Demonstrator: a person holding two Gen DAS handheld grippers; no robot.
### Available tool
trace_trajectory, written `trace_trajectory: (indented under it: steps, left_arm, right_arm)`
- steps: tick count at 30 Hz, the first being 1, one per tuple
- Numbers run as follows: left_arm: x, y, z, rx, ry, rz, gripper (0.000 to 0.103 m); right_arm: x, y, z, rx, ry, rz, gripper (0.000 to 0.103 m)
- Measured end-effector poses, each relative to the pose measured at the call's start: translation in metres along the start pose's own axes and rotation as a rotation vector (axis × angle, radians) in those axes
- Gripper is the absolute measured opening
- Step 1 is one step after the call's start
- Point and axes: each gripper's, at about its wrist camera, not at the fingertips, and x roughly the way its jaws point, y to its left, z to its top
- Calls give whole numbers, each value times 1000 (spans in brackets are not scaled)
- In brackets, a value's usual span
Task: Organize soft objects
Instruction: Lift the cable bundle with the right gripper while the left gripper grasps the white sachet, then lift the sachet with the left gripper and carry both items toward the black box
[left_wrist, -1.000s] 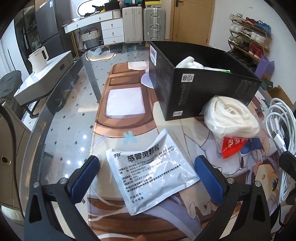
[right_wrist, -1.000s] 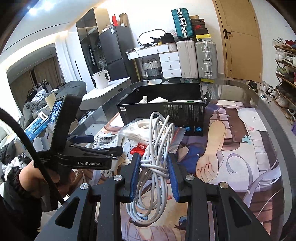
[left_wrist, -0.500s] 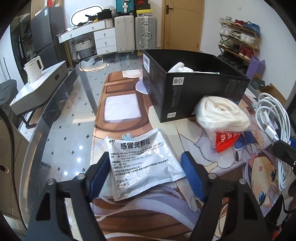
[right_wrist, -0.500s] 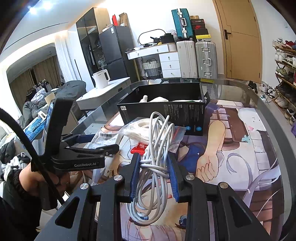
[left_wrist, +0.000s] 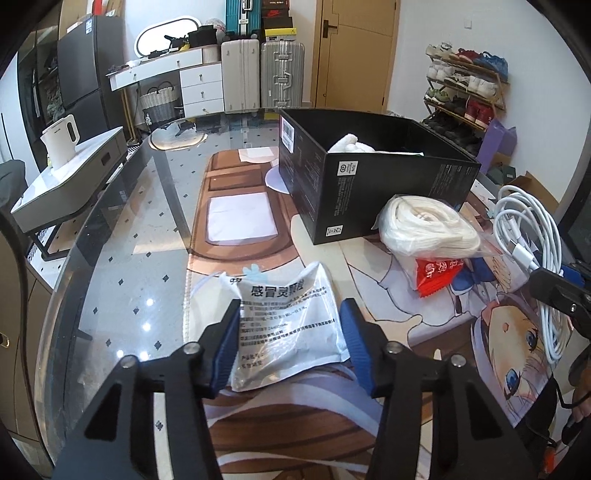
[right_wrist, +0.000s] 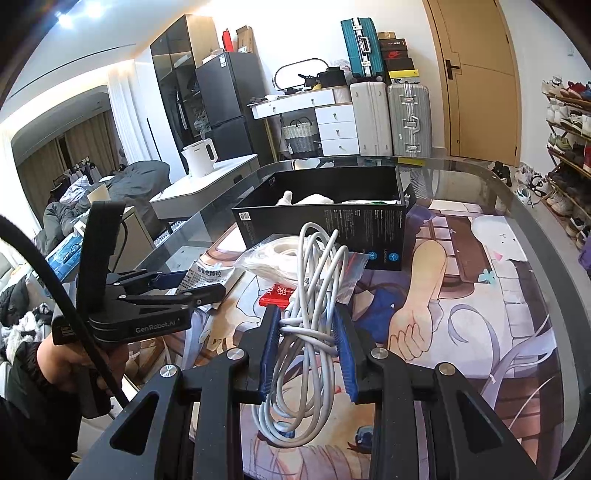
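white printed plastic sachet (left_wrist: 288, 325) on the illustrated desk mat (left_wrist: 406, 321) now buckles between the left gripper (left_wrist: 290, 341), whose jaws have just been closing onto it. right gripper (right_wrist: 306, 354) stays clamped on the coiled white cable (right_wrist: 310, 295); open black cardboard box (left_wrist: 369, 188) waits beyond.

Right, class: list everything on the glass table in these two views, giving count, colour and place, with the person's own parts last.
Box: one, black, open, mid-table; white soft items inside.
Medicine sachet: one, white, on mat, bunched between left gripper pads.
Bag of white cord: one, clear, beside box.
Red packet: one, under that bag.
Cable coil: one, white, in right gripper.
Mat: one, printed, on table.
Left gripper: has just been closing on sachet.
Right gripper: shut on cable coil.
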Motion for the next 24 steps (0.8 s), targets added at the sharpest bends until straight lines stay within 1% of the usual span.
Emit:
trace_trajectory:
  steps: [6,7,8,9,21,23,24]
  left_arm:
    - [-3,2,-1,-5,-12,-13,41]
    - [-4,2,-1,-7,-13,-15,32]
    - [-4,4,0,-9,-17,-14,18]
    - [-3,5,0,-18,-8,-17,11]
    - [-8,4,-3,-8,-4,-37,11]
    - [-10,7,-3,-18,0,-40,16]
    - [-11,7,-3,-19,11,-52,28]
  right_arm:
    - [-2,-1,0,-3,1,-2,29]
    - [-2,-1,0,-3,1,-3,29]
    - [-3,0,0,-2,0,-4,29]
    - [-4,-1,1,-2,-1,-5,29]
    - [-7,-1,3,-8,0,-5,29]
    - [-7,-2,2,-7,0,-5,29]
    - [-7,-2,2,-7,0,-5,29]
